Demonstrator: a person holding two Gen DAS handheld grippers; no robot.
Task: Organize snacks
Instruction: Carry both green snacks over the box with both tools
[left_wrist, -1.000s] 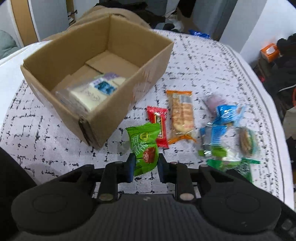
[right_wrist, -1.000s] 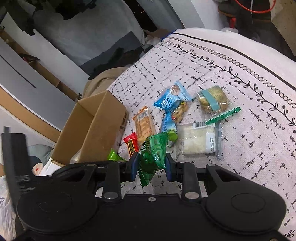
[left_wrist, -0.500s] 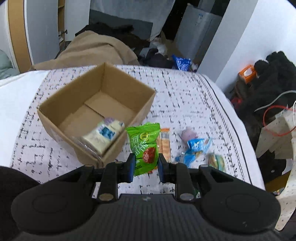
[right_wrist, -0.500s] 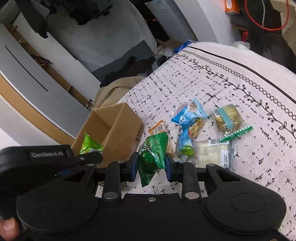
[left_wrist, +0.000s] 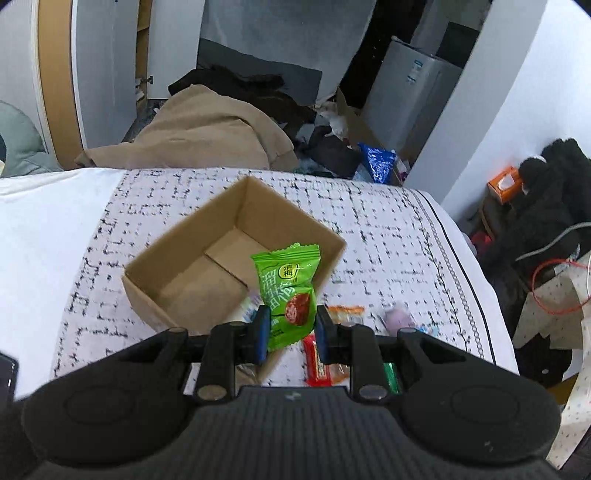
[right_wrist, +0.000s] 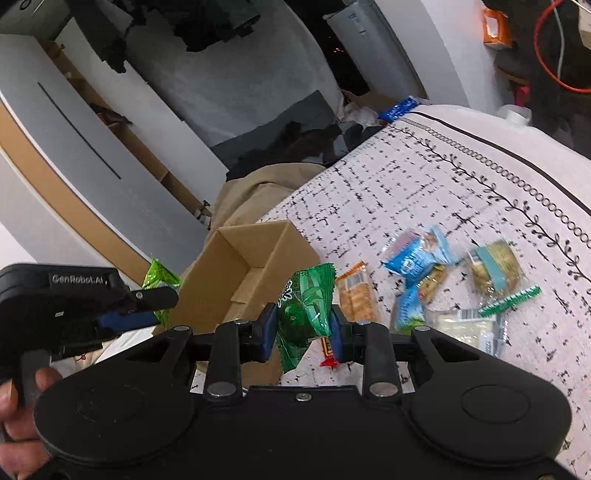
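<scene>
I take the cardboard box as my landmark; it sits open on the patterned cloth of what looks like a bed, and most of its floor is bare, with only a pale packet's edge showing near its front wall. Just above that front wall my left tool is clamped on a bright green snack packet, raised well clear of the cloth and hanging over the box's near corner. Beside the box on its snack-pile side, my right tool is closed around a darker green wrapped snack, also lifted. Beyond the box on that same side the loose snacks lie: a cracker pack nearest, then blue packets, a clear-wrapped pale bar, a round biscuit pack, and a red packet close to the box's corner. By my judgement the job is early: one item seems boxed, two are in hand waiting to be dropped, and about half a dozen remain.
</scene>
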